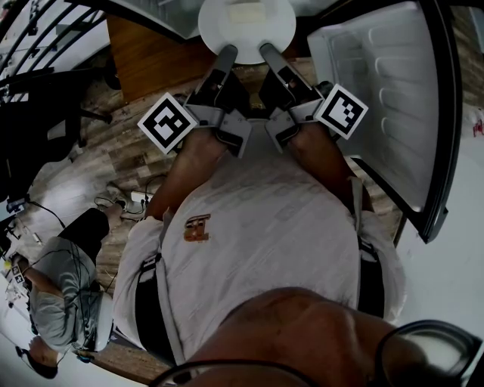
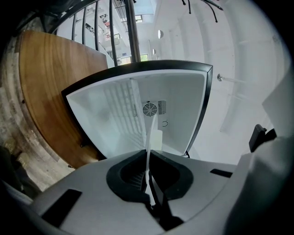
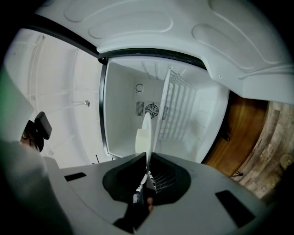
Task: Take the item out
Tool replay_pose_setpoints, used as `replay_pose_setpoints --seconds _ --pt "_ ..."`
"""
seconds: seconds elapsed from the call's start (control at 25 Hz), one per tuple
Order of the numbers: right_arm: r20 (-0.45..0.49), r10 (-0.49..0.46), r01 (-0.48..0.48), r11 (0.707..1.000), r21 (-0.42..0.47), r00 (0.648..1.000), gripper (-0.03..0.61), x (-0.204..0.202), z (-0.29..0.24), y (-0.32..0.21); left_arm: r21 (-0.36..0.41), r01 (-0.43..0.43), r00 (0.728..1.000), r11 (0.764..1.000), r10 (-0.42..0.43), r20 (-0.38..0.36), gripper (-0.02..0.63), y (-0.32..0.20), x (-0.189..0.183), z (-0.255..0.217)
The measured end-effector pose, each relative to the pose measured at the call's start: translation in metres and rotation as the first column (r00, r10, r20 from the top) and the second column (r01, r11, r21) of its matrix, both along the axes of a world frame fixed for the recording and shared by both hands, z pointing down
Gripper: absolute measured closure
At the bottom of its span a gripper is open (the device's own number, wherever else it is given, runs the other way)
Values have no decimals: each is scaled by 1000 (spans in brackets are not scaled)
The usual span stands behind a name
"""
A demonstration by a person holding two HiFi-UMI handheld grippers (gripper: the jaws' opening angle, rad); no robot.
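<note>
1. Where the wood-plank floor (image 1: 121, 147) runs to the left edge, a person (image 1: 60, 291) in grey sits low, and a smooth brown wooden panel (image 1: 151, 64) stands beside the fridge.
2. Grey, hard-shelled and fitted with black ribbed pads, the left gripper (image 1: 227, 53) has its jaws pinched onto the near rim of a round white plate (image 1: 246, 32).
3. That plate is held level at the mouth of the open fridge compartment (image 2: 115, 110), which has smooth white walls, a round fan grille (image 2: 149, 109) and a thin wire shelf (image 3: 173, 105). A pale rectangular block (image 1: 246, 13) lies on the plate.
4. Clamped on the same rim just beside it is the right gripper (image 1: 269, 51).
5. At the right stands the open fridge door (image 1: 393, 113), its glossy white liner moulded in rounded ribs.
</note>
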State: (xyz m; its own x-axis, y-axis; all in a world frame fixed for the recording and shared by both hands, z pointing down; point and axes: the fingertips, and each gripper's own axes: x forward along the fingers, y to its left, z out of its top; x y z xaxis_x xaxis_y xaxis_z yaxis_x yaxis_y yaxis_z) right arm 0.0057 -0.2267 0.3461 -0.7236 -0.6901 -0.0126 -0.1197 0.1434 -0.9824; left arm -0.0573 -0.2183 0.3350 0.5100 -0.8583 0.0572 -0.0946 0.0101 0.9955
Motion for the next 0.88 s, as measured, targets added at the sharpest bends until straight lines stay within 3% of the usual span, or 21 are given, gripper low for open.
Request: replay_pose_setpoints --seconds 0.88 --pt "-11 13 -13 1000 8 1000 529 2 -1 0 -2 -8 1000 1000 8 -6 584 -1 2 0"
